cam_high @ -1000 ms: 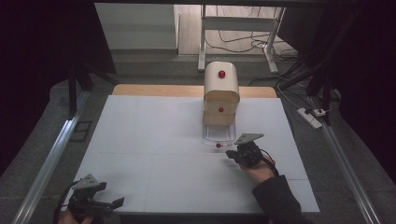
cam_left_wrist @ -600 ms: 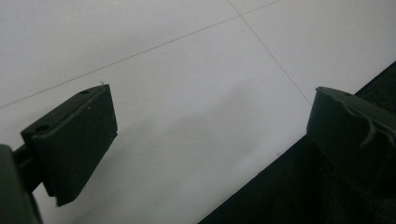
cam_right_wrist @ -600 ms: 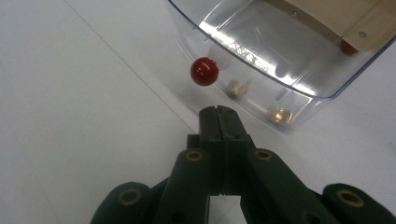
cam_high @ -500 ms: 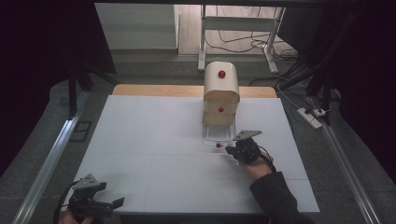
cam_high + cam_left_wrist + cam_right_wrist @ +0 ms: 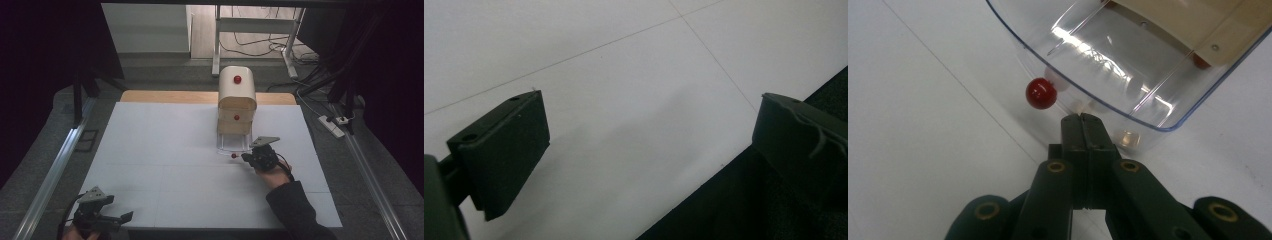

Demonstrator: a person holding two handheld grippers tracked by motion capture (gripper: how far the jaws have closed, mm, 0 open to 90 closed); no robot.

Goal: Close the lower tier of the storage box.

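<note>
The right gripper (image 5: pixel 1082 117), jaws pressed together and empty, has edged up to the pulled-out clear drawer (image 5: pixel 1148 75), its tip beside the red knob (image 5: pixel 1041 93) at 11 o'clock, likely to push it shut; left gripper (image 5: pixel 644 150) spread, idle.

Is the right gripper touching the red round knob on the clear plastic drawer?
Apart. In the right gripper view the shut right gripper points beside the red round knob, with white table showing between them; its tips sit just short of the clear plastic drawer.
</note>
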